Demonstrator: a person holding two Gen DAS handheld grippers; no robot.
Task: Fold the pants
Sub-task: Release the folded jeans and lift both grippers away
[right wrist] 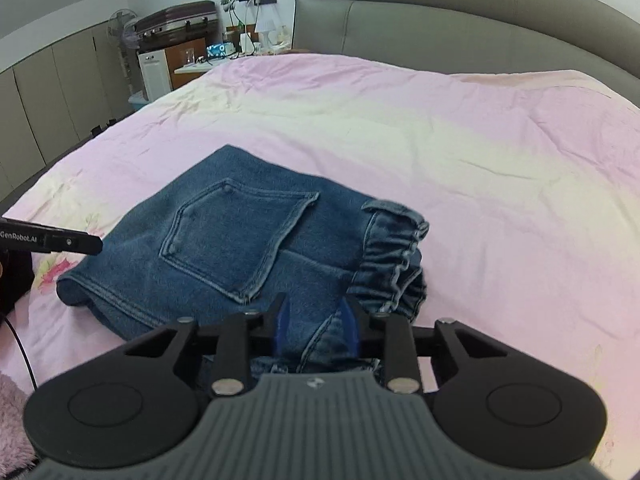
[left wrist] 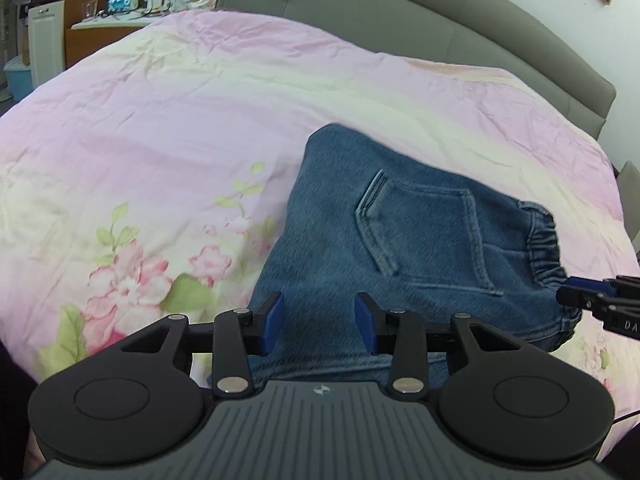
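Blue denim pants (left wrist: pixel 400 240) lie folded in a compact stack on the pink bed cover, back pocket up, elastic waistband (left wrist: pixel 546 240) at the right. My left gripper (left wrist: pixel 320 320) is open, its blue pads above the near left part of the pants, holding nothing. My right gripper (right wrist: pixel 316 328) is open with denim between its pads at the near edge of the pants (right wrist: pixel 240 240), beside the waistband (right wrist: pixel 394 256). The right gripper's tip shows in the left wrist view (left wrist: pixel 592 298); the left gripper's finger shows in the right wrist view (right wrist: pixel 68 242).
The pink floral bed cover (left wrist: pixel 180 120) spreads all around. A grey padded headboard (right wrist: pixel 460 24) runs along the far side. A nightstand with clutter (right wrist: pixel 208 60), a suitcase and a fan stand at the far left. A black cable (right wrist: pixel 20 348) lies at the near left.
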